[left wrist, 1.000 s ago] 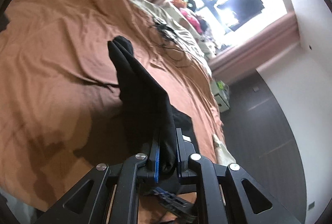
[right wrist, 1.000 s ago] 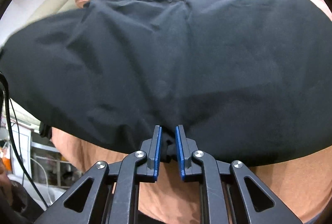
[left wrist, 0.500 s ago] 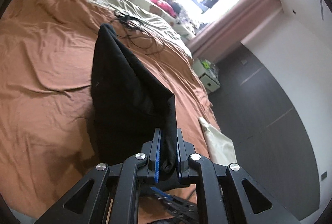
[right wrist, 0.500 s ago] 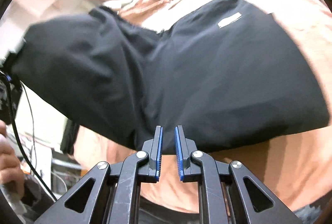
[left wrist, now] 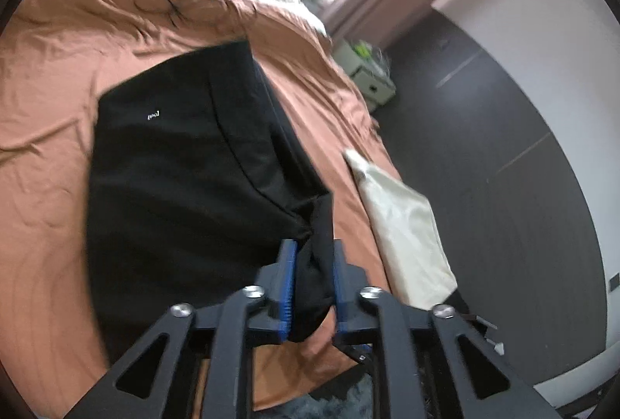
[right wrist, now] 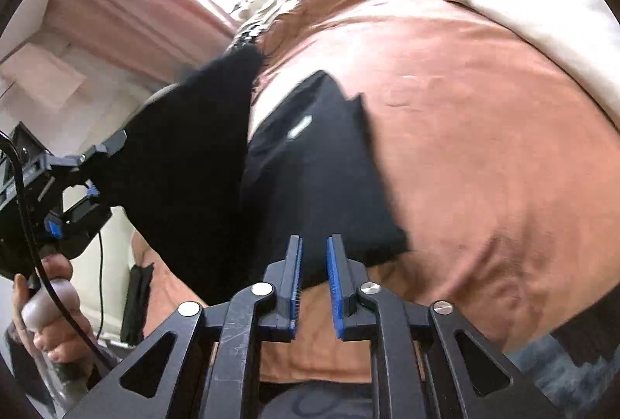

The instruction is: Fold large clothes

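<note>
Lying folded at centre-left of the left wrist view, the black garment (left wrist: 186, 178) rests on the bed (left wrist: 54, 78). The left hand-held gripper (left wrist: 313, 287) has just been opening; a bunched corner hangs between its jaws, apparently loose. At lower centre of the right wrist view, the right hand-held gripper (right wrist: 314, 283) has likewise just been opening, jaws apart and empty.

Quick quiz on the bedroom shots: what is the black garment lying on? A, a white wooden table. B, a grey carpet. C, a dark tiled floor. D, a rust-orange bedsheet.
D: the black garment is spread over the wrinkled rust-orange bedsheet, which shows on every side of it in the left wrist view.
</note>
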The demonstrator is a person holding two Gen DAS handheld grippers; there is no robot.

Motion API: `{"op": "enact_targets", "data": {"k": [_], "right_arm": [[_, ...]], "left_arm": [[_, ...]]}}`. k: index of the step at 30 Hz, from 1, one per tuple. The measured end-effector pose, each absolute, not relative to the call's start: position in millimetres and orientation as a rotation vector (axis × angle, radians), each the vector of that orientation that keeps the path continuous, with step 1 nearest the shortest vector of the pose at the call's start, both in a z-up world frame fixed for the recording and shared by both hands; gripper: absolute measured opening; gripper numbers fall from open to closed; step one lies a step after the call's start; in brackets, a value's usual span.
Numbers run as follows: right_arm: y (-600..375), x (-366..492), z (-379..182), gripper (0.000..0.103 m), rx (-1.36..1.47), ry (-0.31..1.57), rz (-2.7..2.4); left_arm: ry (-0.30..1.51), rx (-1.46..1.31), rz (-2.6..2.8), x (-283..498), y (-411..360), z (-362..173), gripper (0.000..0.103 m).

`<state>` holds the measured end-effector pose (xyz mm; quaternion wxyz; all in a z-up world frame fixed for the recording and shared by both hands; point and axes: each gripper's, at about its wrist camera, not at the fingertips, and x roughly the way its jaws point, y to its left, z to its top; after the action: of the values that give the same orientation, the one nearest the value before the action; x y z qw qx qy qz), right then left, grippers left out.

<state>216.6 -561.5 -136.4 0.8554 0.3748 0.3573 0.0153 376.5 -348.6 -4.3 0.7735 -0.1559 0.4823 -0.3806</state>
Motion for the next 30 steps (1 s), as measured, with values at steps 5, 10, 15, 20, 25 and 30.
{"op": "enact_targets", "data": {"k": [5,10,15,20,25,30], "right_arm": [[-576.1,208.0,-146.7,0.053,0.839,0.749,-0.004],[-576.7,220.2,-145.2,0.069,0.849,0.748,0.051],[-563.9,241.8,-140.4,0.075,0.845,0.743,0.106],[-558.2,269.6,-152.0,0.075,0.855,0.780,0.110],[-550.2,285.0,-166.6,0.014,0.868,0.819,0.144],[-546.3,275.5,-152.7,0.012,0.828,0.756,0.163]], "left_arm": [[1.090,-0.311,-0.915,370.5,-368.9,-12.4,0.049],[1.063,-0.314,-0.801,377.5,-330.6,-16.2,0.061],[1.060,-0.335,-0.669,385.0,-282.2,-22.0,0.061],[1.074,-0.357,-0.557,388.7,-237.5,-37.8,0.061],[1.108,-0.374,-0.473,386.7,-207.0,-62.0,0.061],[1.150,-0.380,-0.432,388.1,-198.3,-84.1,0.061]]}}
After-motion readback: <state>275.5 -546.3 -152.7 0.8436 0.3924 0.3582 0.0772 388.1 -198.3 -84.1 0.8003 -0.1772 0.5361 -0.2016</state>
